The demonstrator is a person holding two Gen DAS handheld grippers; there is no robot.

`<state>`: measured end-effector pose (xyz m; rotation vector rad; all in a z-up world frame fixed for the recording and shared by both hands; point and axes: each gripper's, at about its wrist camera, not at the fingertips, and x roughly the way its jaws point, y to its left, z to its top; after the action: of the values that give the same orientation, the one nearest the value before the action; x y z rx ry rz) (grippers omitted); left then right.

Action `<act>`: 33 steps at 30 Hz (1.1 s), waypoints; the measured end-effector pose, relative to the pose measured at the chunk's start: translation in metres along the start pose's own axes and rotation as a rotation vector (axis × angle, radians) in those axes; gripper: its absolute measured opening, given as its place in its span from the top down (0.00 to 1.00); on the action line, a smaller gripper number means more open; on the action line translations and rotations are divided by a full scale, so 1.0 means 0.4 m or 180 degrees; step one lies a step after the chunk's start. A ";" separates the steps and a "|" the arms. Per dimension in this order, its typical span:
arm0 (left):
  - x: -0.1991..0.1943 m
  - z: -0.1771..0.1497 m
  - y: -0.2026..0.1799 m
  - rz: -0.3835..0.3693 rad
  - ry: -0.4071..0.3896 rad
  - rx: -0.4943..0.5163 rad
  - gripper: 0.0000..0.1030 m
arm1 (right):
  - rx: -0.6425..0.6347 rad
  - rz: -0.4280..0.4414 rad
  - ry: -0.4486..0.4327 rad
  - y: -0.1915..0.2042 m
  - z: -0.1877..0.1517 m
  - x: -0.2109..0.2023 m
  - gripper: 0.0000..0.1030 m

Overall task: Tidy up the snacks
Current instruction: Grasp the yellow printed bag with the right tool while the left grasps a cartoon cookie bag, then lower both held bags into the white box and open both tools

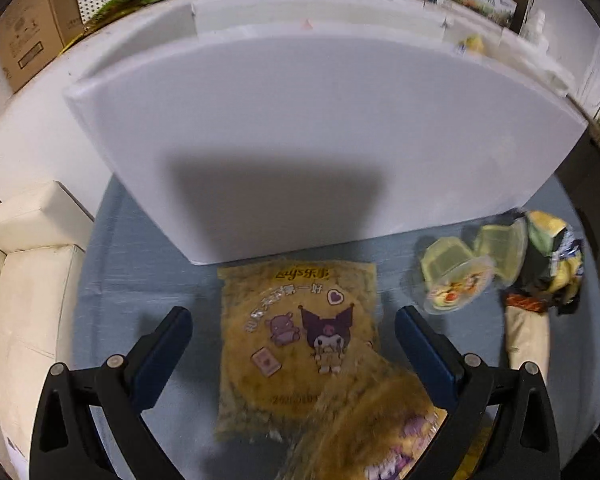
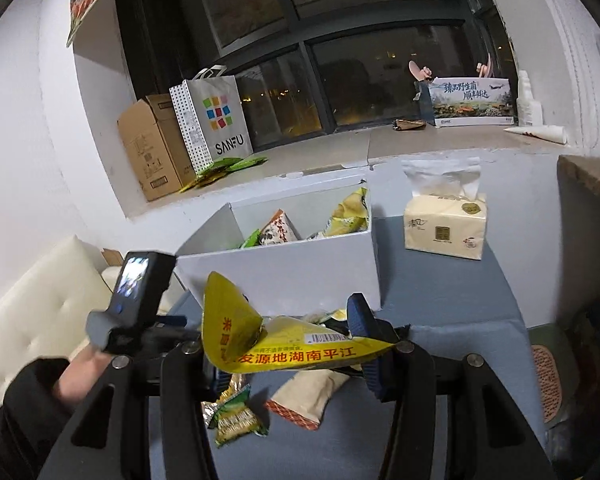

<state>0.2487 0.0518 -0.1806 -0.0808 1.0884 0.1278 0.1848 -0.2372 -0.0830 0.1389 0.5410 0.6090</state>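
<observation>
The right gripper carries a crumpled yellow foil snack packet with red Chinese lettering, its fingers pinching the wrapper near one edge, and that thin hold is the worry: the foil is slick and folded over itself, so a quick swing towards the white open-topped box could, I judge, let it slide out short of the rim. The box already holds several packets standing on end (a green-and-yellow one leans high at the far corner), so a drop from too low might catch on them or on the near wall.

Down on the blue-grey table, the left gripper hovers with its fingers spread wide to either side of a flat mustard-yellow crisp bag printed with cartoon characters, not touching it as far as I can see. A second similar bag overlaps the first bag's near corner, so closing here could drag both. Just beside, to the right, lie yellow translucent jelly cups, easily knocked.

Pose: the left gripper points down and forward at the box's near wall; the right one sits higher, roughly level, aimed at the box, with loose packets below it.
</observation>
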 end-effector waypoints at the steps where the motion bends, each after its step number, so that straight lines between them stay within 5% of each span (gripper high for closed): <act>1: 0.013 -0.003 -0.003 -0.0020 0.0036 0.0005 0.07 | 0.0031 0.0027 0.0013 -0.004 -0.004 -0.001 0.46; 4: 0.004 -0.008 -0.010 -0.0048 -0.0064 0.0058 0.25 | 0.0057 0.0052 0.0030 -0.013 -0.012 -0.002 0.46; 10: -0.051 -0.034 -0.001 -0.0197 -0.0306 -0.0043 0.25 | 0.0054 0.0068 0.0060 -0.009 -0.021 0.006 0.46; 19: -0.288 -0.110 0.024 -0.0163 -0.1440 0.0057 0.25 | 0.0014 0.0088 0.0077 0.006 -0.019 0.005 0.46; 22: -0.364 -0.101 0.024 -0.0282 -0.1643 0.0020 0.25 | -0.0027 0.0109 0.0043 0.019 -0.001 0.005 0.46; 28: -0.438 -0.014 0.076 -0.0616 -0.1749 -0.0084 0.25 | -0.0038 0.0231 -0.0038 0.034 0.098 0.032 0.46; 33: -0.400 0.124 0.105 -0.0688 -0.1647 -0.0131 0.25 | -0.0093 0.0255 -0.0018 0.054 0.227 0.109 0.46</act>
<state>0.2129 0.0897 -0.0161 -0.1902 0.5557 -0.0249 0.2513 -0.1915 -0.0187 0.1351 0.5226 0.6940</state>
